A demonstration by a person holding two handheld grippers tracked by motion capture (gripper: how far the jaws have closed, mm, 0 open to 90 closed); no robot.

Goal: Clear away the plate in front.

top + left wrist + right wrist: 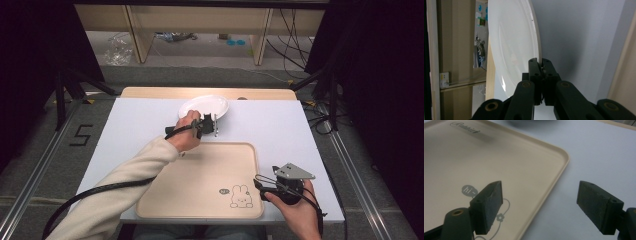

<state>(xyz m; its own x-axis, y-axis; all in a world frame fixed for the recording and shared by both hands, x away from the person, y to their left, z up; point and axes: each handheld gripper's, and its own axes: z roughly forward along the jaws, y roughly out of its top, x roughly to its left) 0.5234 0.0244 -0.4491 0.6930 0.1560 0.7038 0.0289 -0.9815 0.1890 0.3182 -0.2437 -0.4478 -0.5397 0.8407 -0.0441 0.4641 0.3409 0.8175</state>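
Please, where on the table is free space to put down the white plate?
The beige tray is bare except for its printed rabbit in the corner near the right gripper. The white table is also free right of the white plate and left of the tray. It is crowded at the plate's near rim, where the left gripper clamps.

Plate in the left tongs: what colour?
Plain white plate, clearest in the left gripper view.

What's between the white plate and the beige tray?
In the high view, the left tool, clamped on the white plate rim, above bare mat before the beige tray.
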